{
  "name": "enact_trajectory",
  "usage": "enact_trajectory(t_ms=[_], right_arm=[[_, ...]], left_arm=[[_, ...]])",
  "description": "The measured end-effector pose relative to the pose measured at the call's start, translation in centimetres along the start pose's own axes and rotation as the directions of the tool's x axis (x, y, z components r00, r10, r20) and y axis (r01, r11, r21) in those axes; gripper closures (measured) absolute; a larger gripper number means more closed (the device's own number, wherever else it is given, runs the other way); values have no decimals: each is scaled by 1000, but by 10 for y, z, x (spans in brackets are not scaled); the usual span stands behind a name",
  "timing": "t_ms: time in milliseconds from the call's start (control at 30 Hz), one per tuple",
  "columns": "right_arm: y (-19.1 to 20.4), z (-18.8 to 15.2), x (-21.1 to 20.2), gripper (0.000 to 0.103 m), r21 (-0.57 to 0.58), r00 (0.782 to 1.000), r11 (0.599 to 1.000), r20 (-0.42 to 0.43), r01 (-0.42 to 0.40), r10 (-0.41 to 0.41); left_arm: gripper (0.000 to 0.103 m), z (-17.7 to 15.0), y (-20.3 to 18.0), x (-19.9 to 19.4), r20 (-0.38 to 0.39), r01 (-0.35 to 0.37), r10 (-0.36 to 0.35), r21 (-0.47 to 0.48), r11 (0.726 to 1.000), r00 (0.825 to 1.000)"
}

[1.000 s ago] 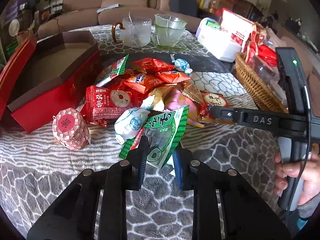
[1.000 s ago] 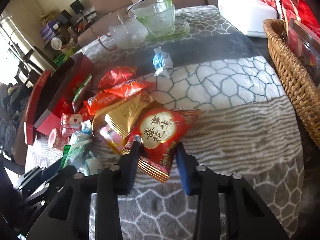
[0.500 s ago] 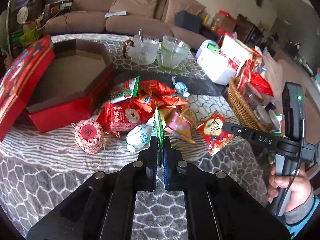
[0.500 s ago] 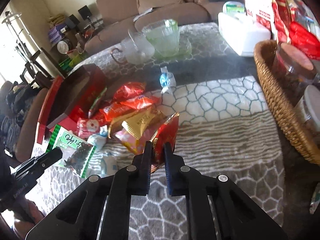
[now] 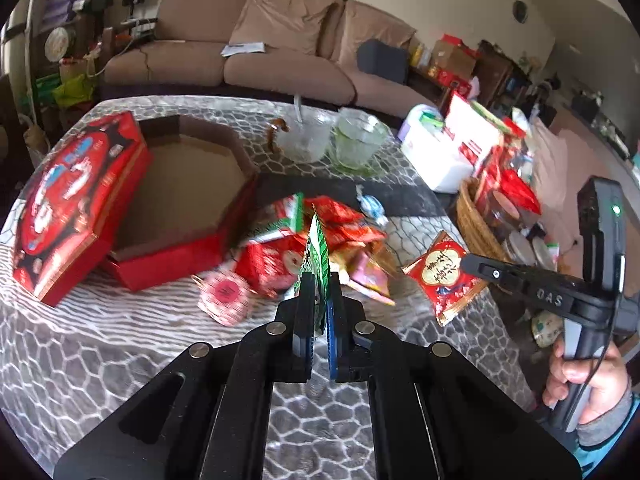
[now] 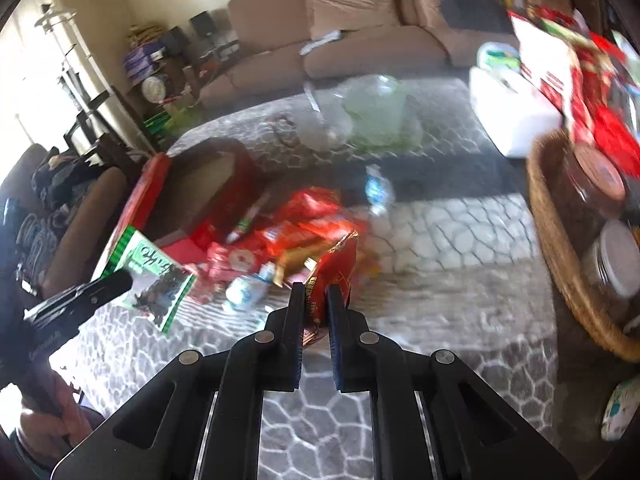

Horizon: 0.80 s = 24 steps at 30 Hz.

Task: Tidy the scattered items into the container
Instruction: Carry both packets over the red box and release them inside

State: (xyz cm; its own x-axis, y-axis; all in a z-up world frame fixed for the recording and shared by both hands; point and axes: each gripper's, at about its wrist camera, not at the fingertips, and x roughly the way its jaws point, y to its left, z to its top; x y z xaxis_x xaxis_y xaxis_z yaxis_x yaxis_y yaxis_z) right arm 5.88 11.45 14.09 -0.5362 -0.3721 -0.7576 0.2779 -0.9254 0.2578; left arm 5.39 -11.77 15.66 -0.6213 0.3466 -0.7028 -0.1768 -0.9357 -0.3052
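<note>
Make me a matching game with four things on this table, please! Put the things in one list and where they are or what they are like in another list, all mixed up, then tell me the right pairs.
Things:
1. green snack packet
2. red snack packet with a round white label
3. red hexagonal gift box
4. wicker basket

Places or states:
A. open and empty, its lid leaning on its side
B. pinched in the right gripper
C. holds jars, at the table's edge
D. pinched in the left gripper

Pairs: 1-D, 2-B, 3-A, 4-C
</note>
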Motion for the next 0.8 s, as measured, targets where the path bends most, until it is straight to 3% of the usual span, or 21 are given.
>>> enact_trajectory(t_ms=[200,433,800], right_arm=[[49,51,21,93,-82,998,995,5,-65,65],[96,103,86,93,-91,989,985,-41,-144,141],[111,132,188,93,-58,979,984,-129,-169,161]], left_arm=[[98,44,39,-2,27,-72,73,-28,997,997],[98,87,68,29,19,-116,117,-43,992,993],[97,102,90,77,-29,-170,169,-32,985,985]])
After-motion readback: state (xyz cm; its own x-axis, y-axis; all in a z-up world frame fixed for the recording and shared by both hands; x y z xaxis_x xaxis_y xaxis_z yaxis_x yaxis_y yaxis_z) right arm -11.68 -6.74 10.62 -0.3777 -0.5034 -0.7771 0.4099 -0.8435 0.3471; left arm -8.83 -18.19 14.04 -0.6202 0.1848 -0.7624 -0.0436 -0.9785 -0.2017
